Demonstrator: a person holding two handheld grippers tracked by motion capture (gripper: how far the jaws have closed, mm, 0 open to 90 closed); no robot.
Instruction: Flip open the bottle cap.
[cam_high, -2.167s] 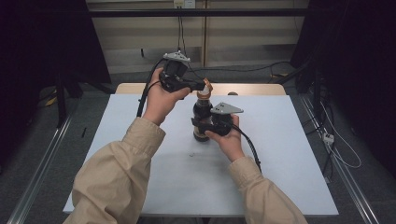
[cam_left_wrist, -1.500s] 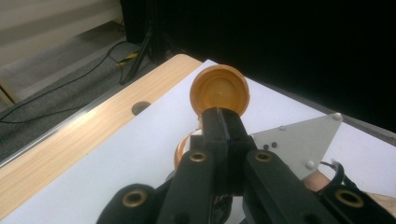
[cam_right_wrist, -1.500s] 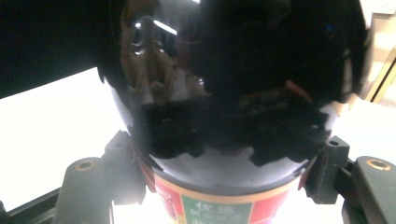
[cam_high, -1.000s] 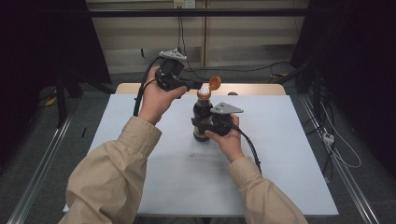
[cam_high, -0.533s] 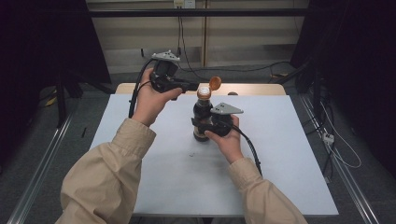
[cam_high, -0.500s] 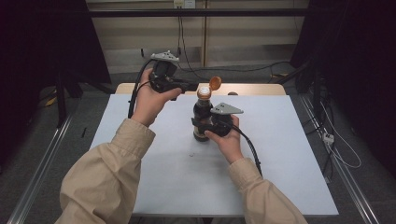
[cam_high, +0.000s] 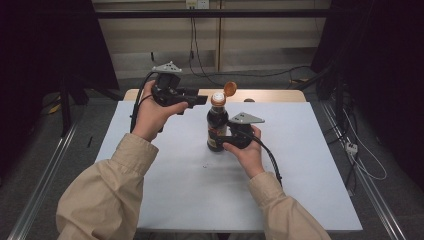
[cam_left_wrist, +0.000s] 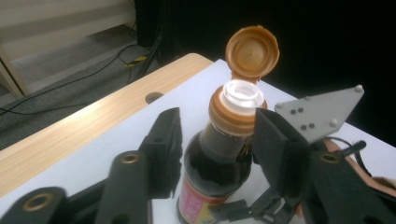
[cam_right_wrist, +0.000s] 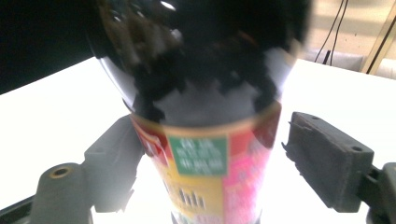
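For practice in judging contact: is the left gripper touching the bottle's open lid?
Apart. In the left gripper view the lid stands clear above the tips of both open jaws. In the high view the left gripper stops short of it.

bottle label (cam_right_wrist: 205, 177): green panel with white characters, blurred, unreadable | yellow band below it: dark strokes, illegible | pink area at right: no legible print | brand: cannot tell | numbers, signs: none readable
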